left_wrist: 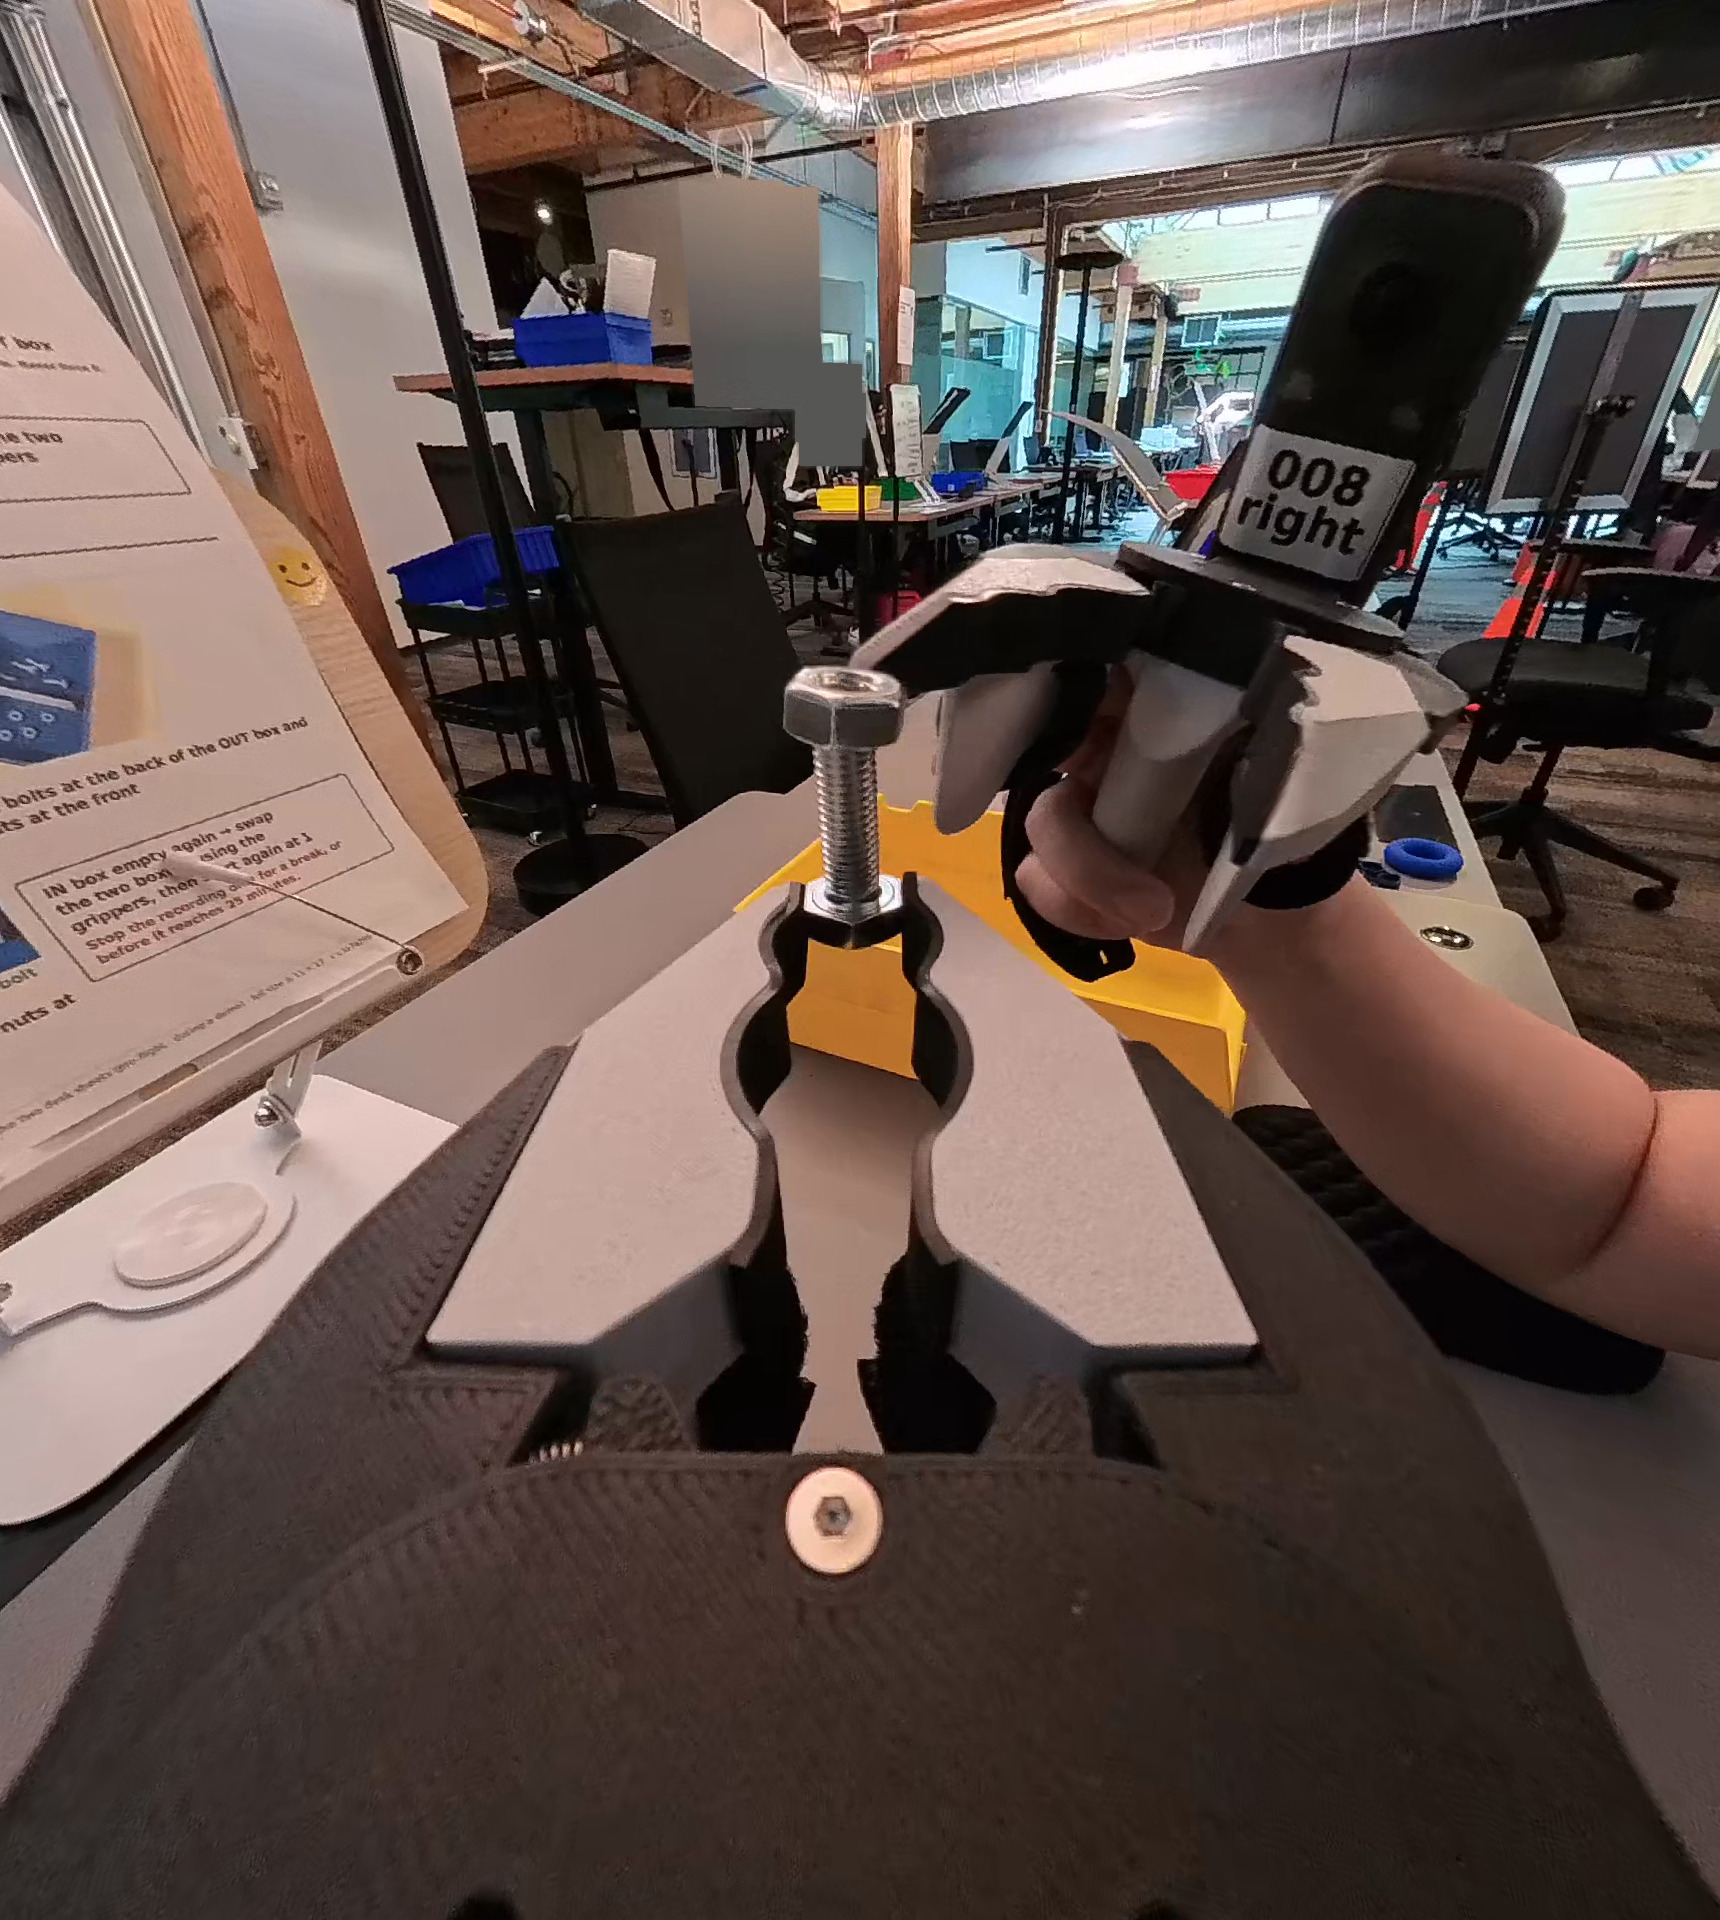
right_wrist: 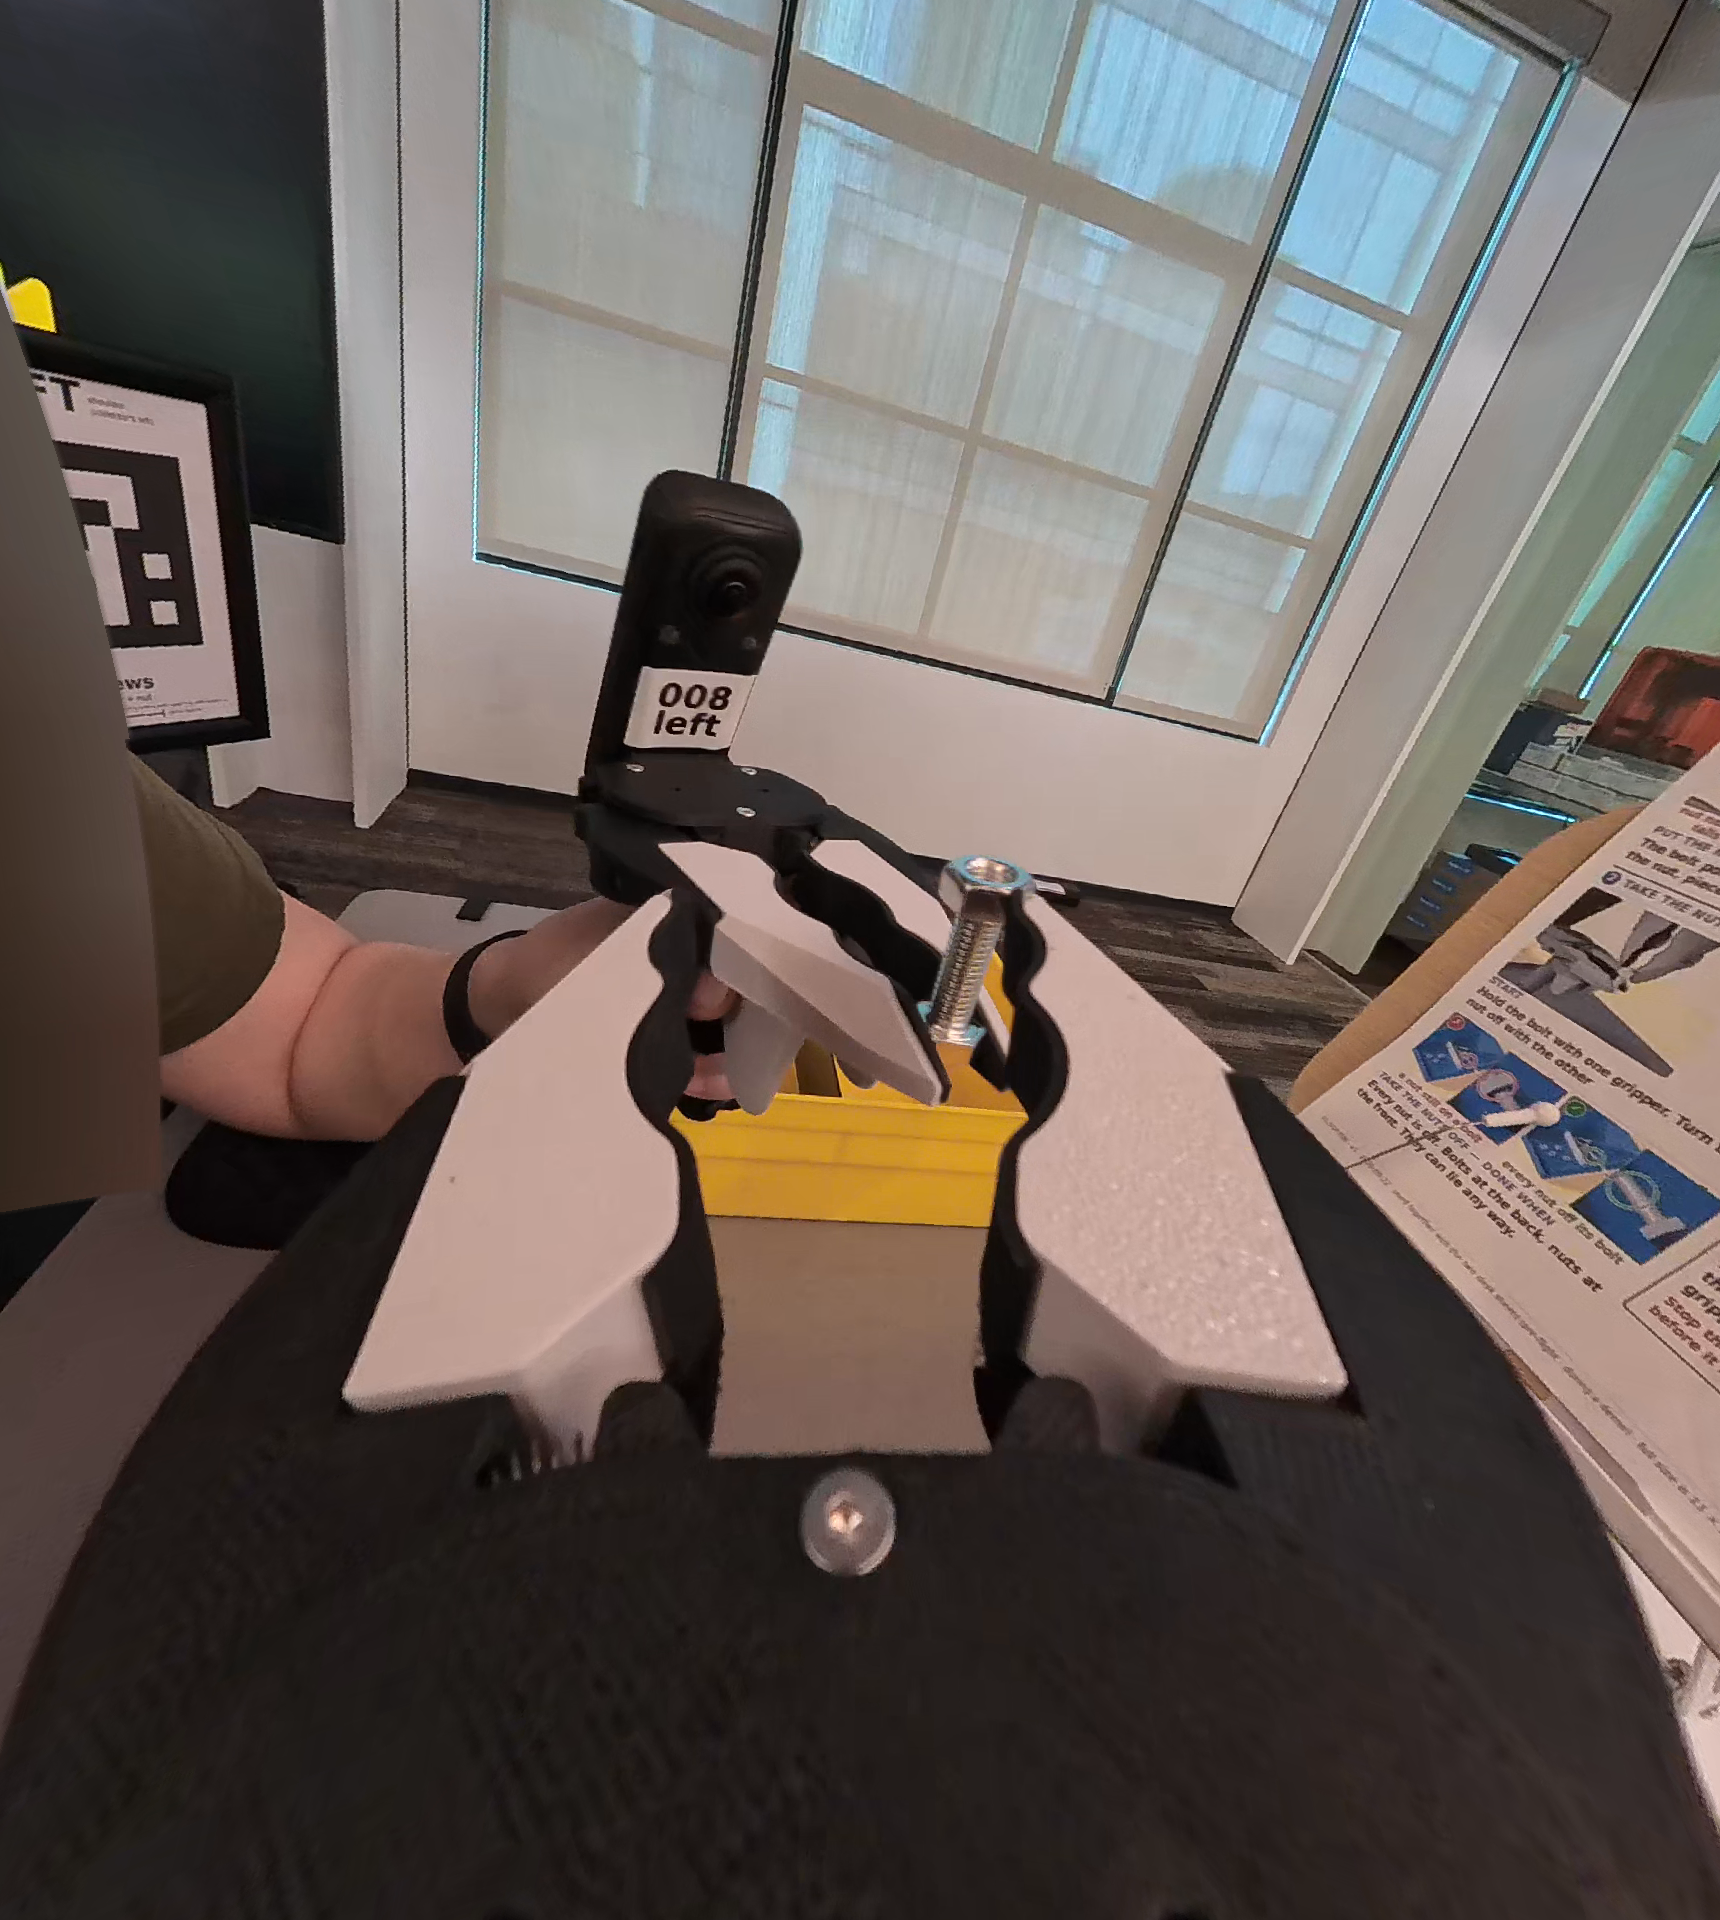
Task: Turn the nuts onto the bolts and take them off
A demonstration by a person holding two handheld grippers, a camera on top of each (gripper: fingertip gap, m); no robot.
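A silver bolt [left_wrist: 843, 821] stands upright, thread up. My left gripper [left_wrist: 851, 920] is shut on its hex head at the bottom. A hex nut [left_wrist: 843, 707] sits at the top end of the thread. My right gripper [left_wrist: 1074, 862] is open and empty, just right of the nut and not touching it. In the right wrist view my right gripper [right_wrist: 845, 925] has its jaws wide apart, with the nut [right_wrist: 986, 881] close to the right fingertip [right_wrist: 1027, 925]. There the left gripper [right_wrist: 944, 1049] holds the bolt [right_wrist: 965, 966] above a yellow box [right_wrist: 835, 1164].
The yellow box [left_wrist: 1126, 1029] sits on the grey table [left_wrist: 607, 966] behind the bolt. An instruction sheet on a stand [left_wrist: 108, 727] stands at the left and shows in the right wrist view [right_wrist: 1614, 1091]. A black pad [left_wrist: 1407, 1257] lies under the person's forearm. A blue ring [left_wrist: 1422, 860] lies far right. Some 5 centimetres of space lies between my two pairs of fingers.
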